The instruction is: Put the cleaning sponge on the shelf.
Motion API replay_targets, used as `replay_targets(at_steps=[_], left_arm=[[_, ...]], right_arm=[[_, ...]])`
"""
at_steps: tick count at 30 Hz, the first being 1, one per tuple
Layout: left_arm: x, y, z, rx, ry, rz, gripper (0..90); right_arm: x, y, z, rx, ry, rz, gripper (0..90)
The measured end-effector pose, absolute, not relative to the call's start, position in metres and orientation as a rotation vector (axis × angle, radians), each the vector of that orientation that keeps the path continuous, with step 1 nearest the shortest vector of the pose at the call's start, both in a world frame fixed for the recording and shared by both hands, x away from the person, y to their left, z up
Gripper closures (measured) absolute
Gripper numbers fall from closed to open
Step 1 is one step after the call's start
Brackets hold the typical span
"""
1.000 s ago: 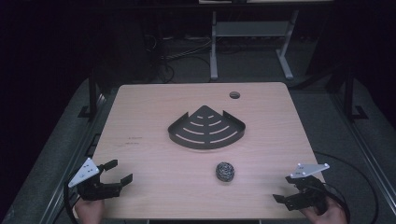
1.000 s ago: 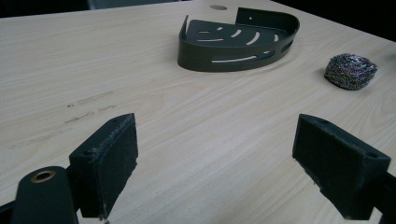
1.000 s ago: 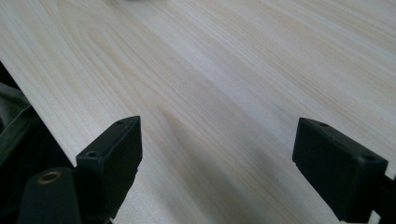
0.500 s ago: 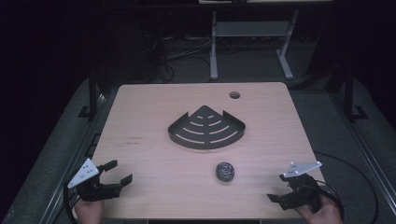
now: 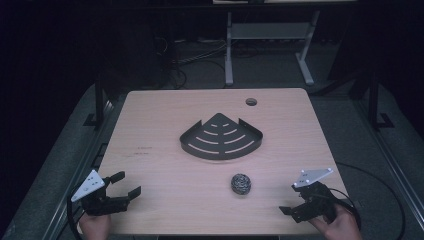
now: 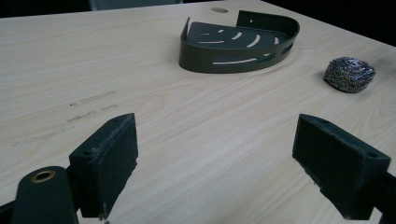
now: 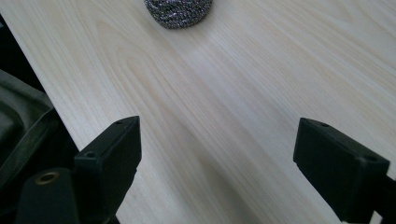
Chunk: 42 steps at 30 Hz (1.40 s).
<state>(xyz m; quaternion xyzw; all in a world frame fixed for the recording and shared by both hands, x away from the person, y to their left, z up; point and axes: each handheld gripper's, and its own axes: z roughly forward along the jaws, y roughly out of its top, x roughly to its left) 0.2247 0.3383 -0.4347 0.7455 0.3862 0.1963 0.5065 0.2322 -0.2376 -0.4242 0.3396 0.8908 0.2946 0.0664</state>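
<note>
A dark slotted corner caddy (image 5: pixel 221 137) lies in the middle of the wooden table (image 5: pixel 165 125). In front of it sits a steel wool scrubber (image 5: pixel 240 183). My left gripper (image 5: pixel 127 183) rests open at the near left corner, empty and pointing toward the caddy (image 6: pixel 238 42) and scrubber (image 6: pixel 349 73). Its jaws (image 6: pixel 219 168) stand wide apart over bare wood. My right gripper (image 5: pixel 292 200) is open at the near right edge, aimed left at the scrubber (image 7: pixel 178 10). Nothing lies between its jaws (image 7: pixel 217 168).
A round cable hole (image 5: pixel 251 102) is in the far right part of the tabletop. The table's near edge (image 7: pixel 51 98) runs close beside the right gripper's jaw. A metal stand (image 5: pixel 270 35) and cables are on the floor behind the table.
My right gripper has shifted slightly left, toward the scrubber. The left gripper has stayed where it was, still open.
</note>
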Motion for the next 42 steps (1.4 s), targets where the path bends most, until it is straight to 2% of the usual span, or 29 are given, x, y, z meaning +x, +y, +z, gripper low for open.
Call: replay_targets(at_steps=[42], left_arm=[[0.225,0.343,-0.434,1.774,0.94,0.473,13.5]], right_arm=[[0.263,-0.181,-0.409,0.829,2.812,0.794,14.9]])
